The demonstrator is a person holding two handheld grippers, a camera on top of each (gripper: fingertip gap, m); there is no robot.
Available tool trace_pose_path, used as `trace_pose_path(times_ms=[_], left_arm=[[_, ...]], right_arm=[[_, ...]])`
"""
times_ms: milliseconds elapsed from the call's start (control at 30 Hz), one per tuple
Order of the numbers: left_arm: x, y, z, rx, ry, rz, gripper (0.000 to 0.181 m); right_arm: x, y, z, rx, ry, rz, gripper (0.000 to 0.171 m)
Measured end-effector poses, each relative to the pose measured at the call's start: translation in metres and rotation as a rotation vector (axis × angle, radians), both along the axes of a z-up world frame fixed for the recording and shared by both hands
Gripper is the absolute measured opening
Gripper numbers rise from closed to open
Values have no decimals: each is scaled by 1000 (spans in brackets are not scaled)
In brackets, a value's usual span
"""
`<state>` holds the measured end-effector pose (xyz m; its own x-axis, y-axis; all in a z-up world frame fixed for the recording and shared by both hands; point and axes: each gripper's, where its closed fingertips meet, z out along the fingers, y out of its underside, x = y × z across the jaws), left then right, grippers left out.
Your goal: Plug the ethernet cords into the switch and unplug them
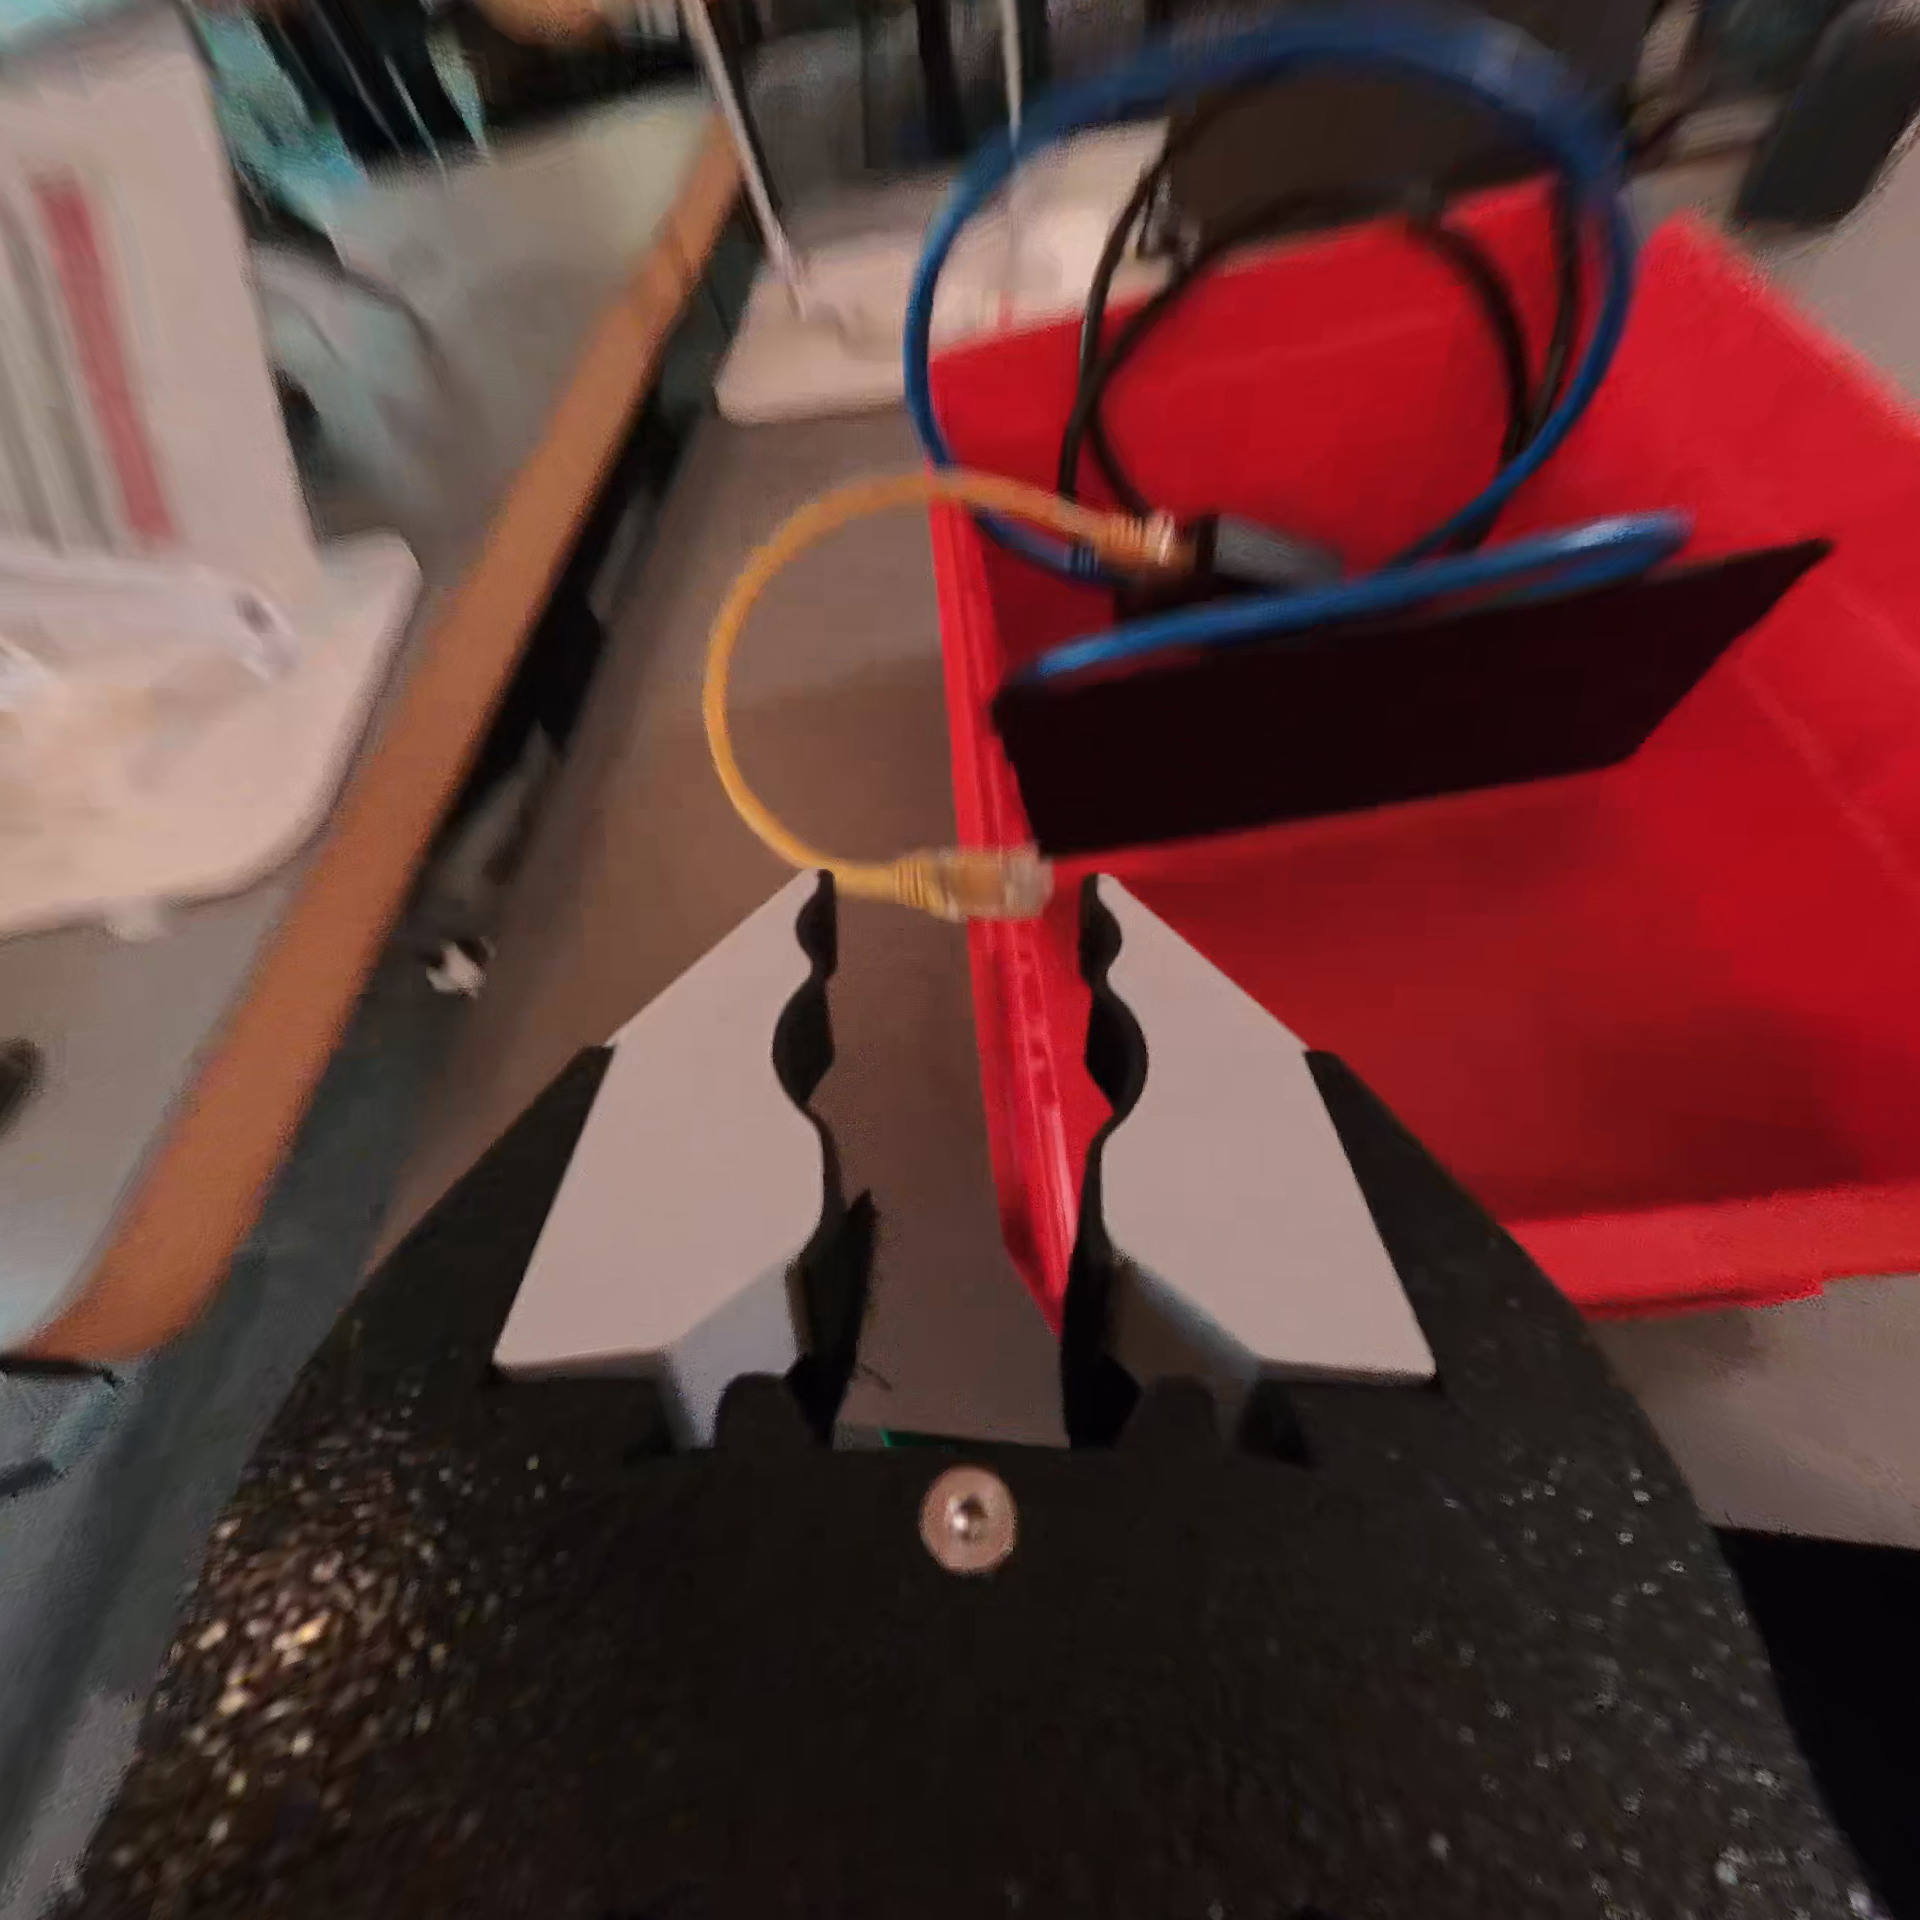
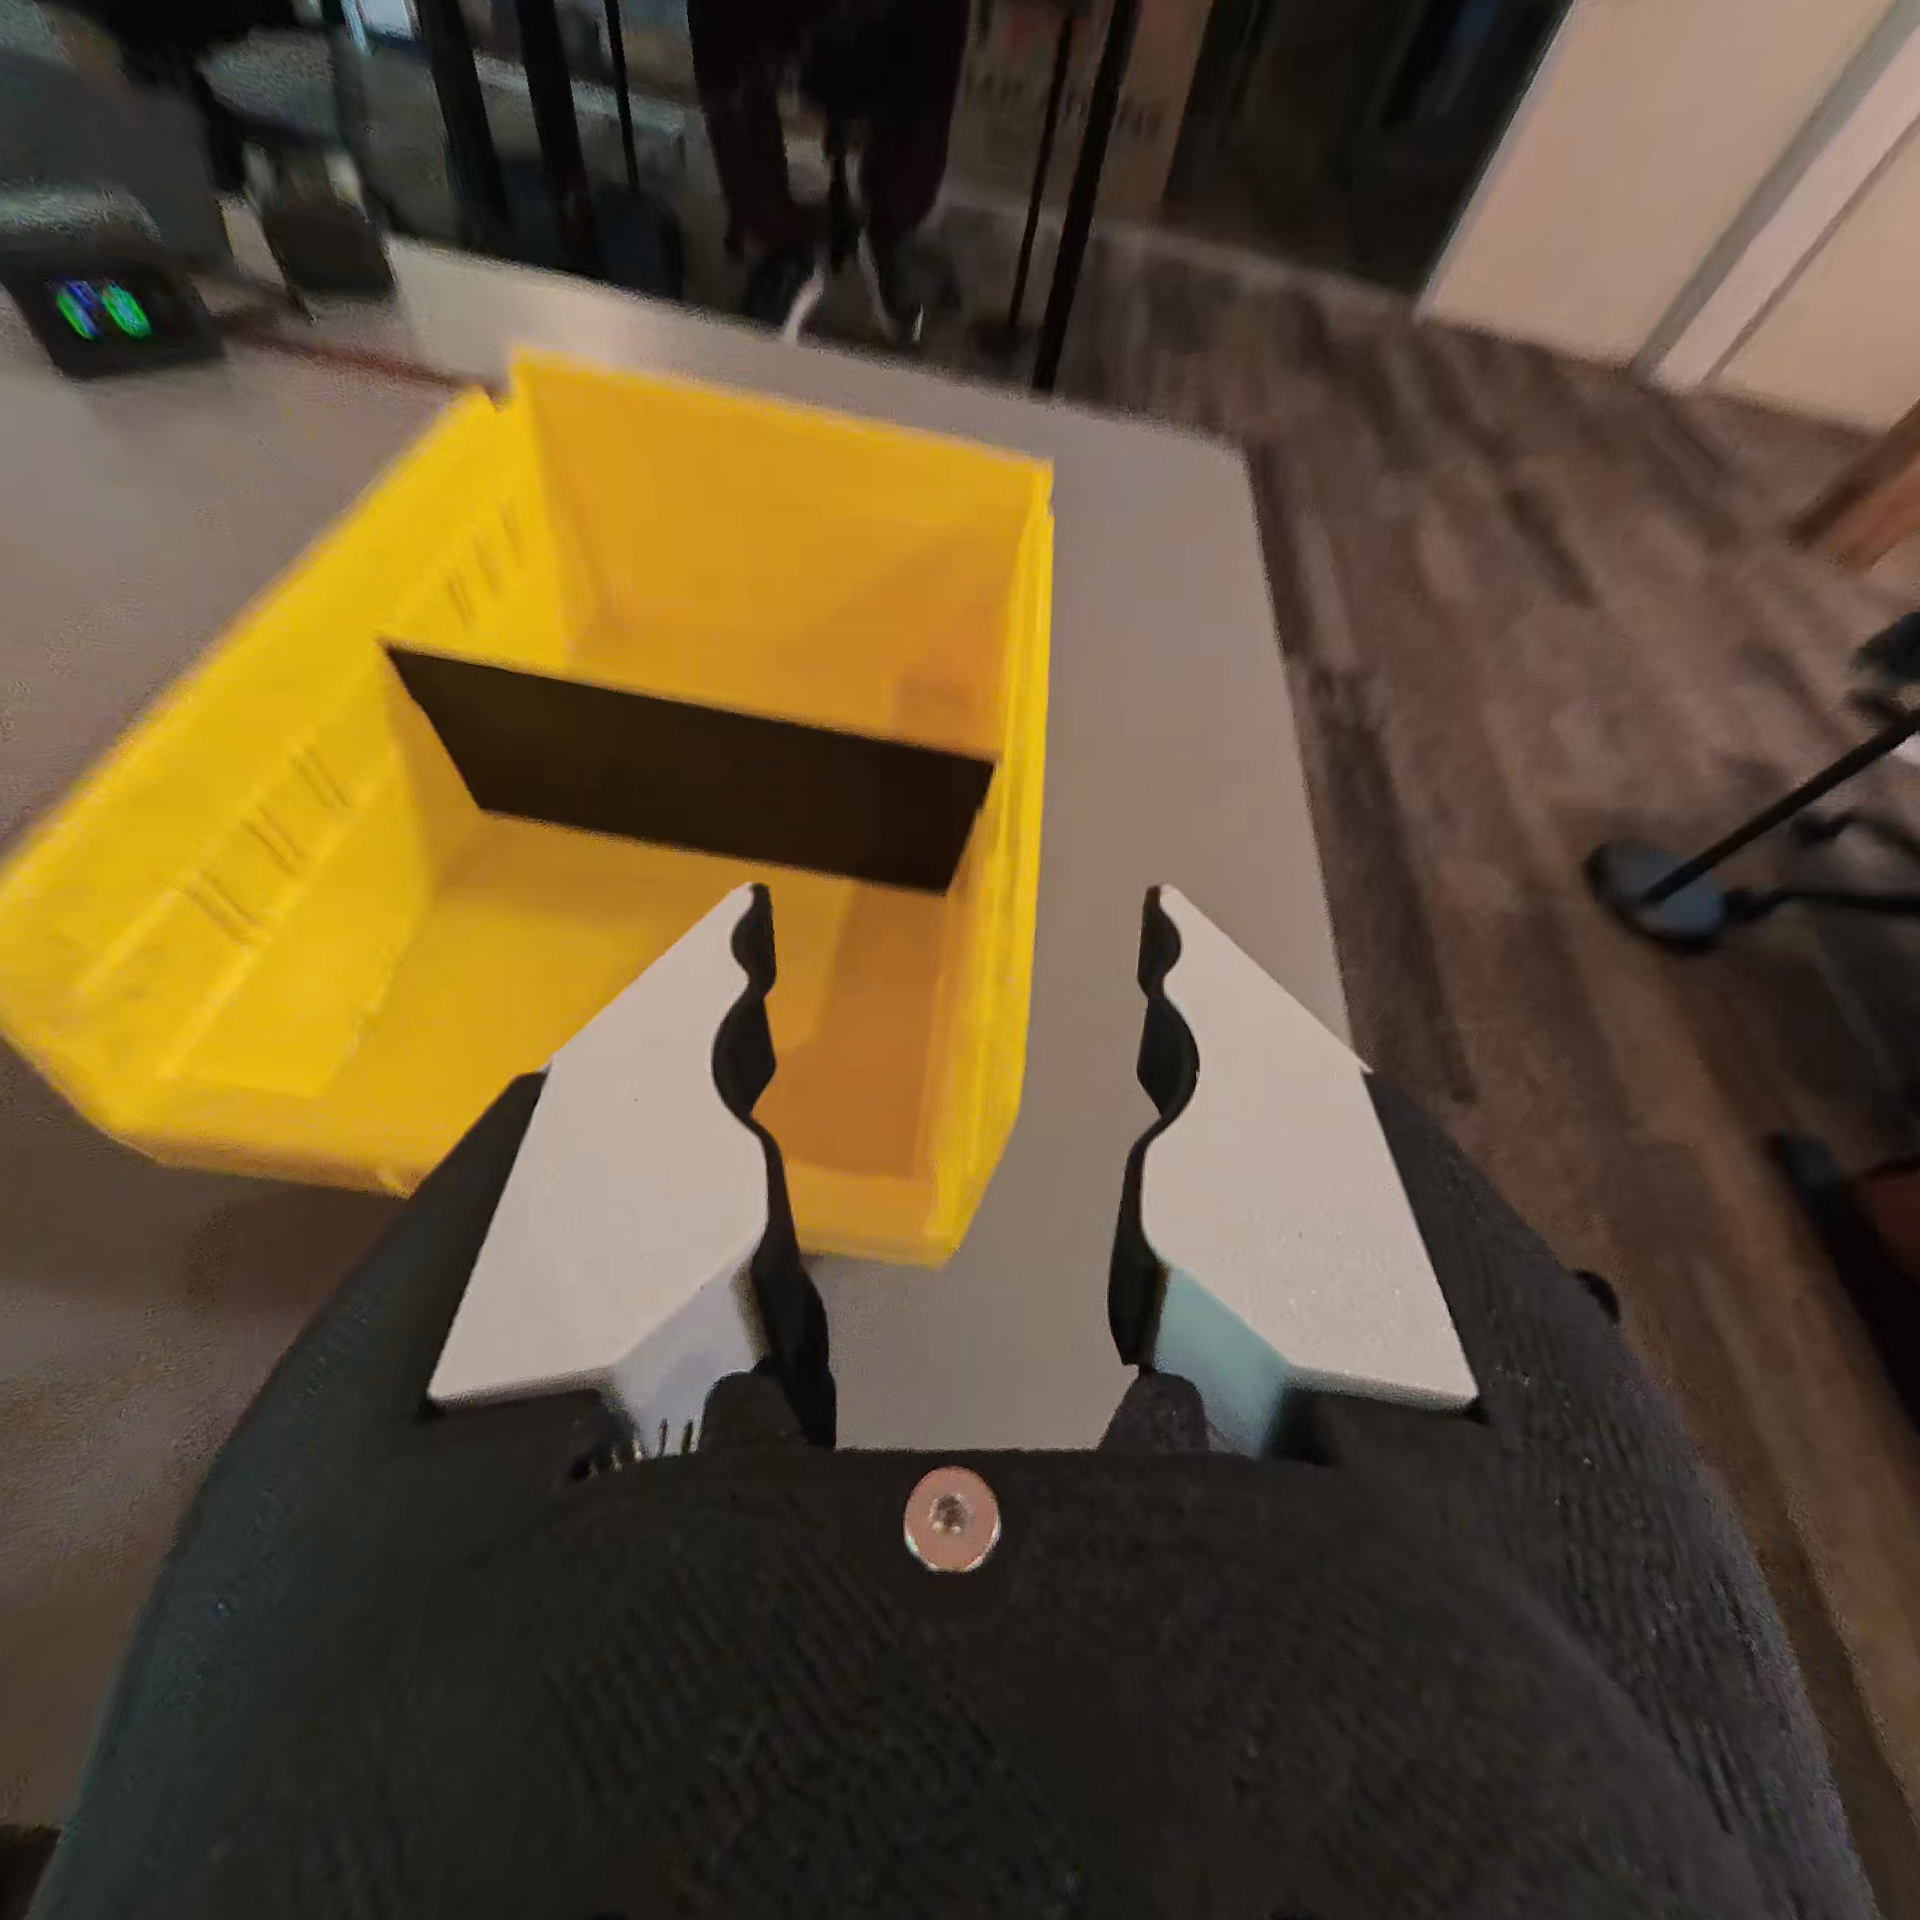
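Note:
In the left wrist view my left gripper (image 1: 956,883) is open and empty, just short of the near plug (image 1: 977,878) of a short yellow ethernet cord (image 1: 727,665) that loops over the left wall of a red bin (image 1: 1455,1039). Its far plug (image 1: 1132,542) lies deeper in the bin by a blue cord (image 1: 935,312), a black cord (image 1: 1101,343) and a small black device (image 1: 1262,556); whether this is the switch I cannot tell. A black divider (image 1: 1382,696) crosses the bin. In the right wrist view my right gripper (image 2: 956,894) is open and empty above a yellow bin (image 2: 260,831).
The yellow bin holds only a black divider (image 2: 707,779). The table edge (image 2: 1278,623) runs to its right, with carpet and a stand base (image 2: 1673,894) beyond. Left of the red bin a wood-edged ledge (image 1: 416,831) carries white boxes (image 1: 135,416). A small lit device (image 2: 104,312) sits far left. Across from one pair of fingers to the other is roughly 80 centimeters. The small black device (image 1: 1262,556) lies around 15 centimeters away from my left fingertips.

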<state>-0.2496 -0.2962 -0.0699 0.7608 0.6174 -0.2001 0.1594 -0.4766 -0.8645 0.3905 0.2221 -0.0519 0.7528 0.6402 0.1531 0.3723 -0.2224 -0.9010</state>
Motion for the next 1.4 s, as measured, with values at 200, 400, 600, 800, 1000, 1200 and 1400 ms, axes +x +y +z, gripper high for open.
trace_pose_path(times_ms=[200, 400, 600, 800, 1000, 1200, 1400], left_arm=[[38, 72, 50, -207, 332, -422, 26], [19, 125, 20, -547, 376, -719, 11], [-17, 150, -18, -814, 387, -841, 41], [-39, 153, -60, -1048, 306, -887, 48], [-49, 152, -72, -1113, 329, -859, 24], [-42, 150, 52, -855, 574, -638, 22], [-15, 151, 219, -693, 895, -451, 22]], right_arm=[[-100, -70, 88, 232, 202, 284, 65], [-229, -156, 80, 180, 292, 714, 63], [-307, -194, 35, 87, 359, 914, 63], [-336, -182, 5, 98, 413, 911, 60], [-331, -156, -12, 164, 403, 787, 56], [-319, -134, -10, 264, 412, 660, 48], [-322, -127, -10, 242, 448, 625, 48]])
